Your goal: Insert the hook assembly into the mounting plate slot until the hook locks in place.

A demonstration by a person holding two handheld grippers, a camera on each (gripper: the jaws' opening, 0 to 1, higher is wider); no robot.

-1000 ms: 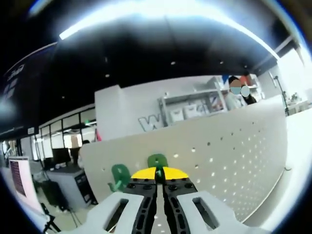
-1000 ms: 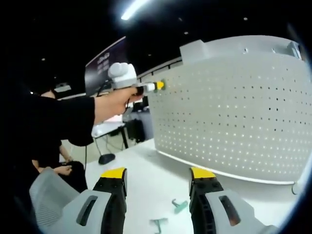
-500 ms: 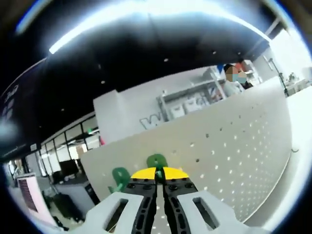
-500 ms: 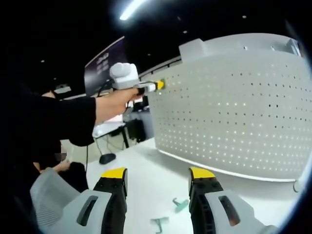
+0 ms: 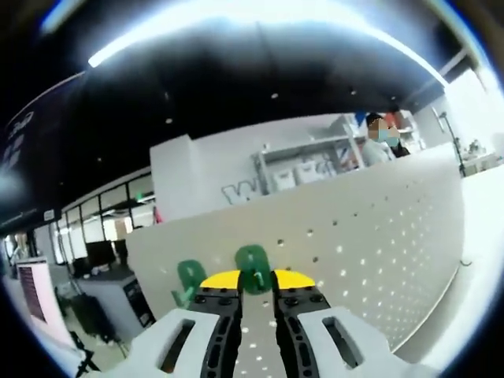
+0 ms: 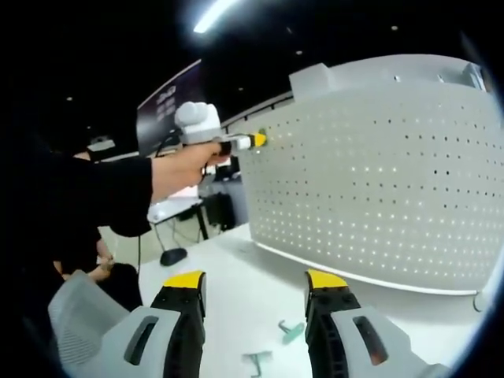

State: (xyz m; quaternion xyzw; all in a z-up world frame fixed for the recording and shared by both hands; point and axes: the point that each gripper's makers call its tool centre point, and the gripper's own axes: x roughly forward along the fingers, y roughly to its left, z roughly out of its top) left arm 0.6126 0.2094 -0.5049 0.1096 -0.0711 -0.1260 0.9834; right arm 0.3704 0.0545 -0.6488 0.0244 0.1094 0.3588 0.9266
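1. Left tool (image 5: 255,280): jaws slightly parted, yellow tips with black ribbed pads and white moulded bodies. A green hook (image 5: 253,268) sits in the gap at the tips; can't tell if the pads touch it.
2. Hook is glossy green plastic with a rounded head, right up against the pegboard (image 5: 378,252). Can't tell if it's seated in a hole.
3. Second green hook (image 5: 189,279), same rounded shape, hangs on the board just left of the first, near the board's edge.
4. Pegboard: matte white panel, upright, regular grid of small round holes; standing on the table (image 6: 236,276).
5. Right tool (image 6: 254,303): jaws released, wide apart, nothing between them, low over the table.
6. Table is smooth and white. Two small green plastic pieces (image 6: 291,331) lie flat on it between and just ahead of the right tool's jaws, one angular, one T-like.
7. In the right gripper view a hand (image 6: 189,167) in a dark sleeve holds the left tool's tips at the pegboard's upper left corner.
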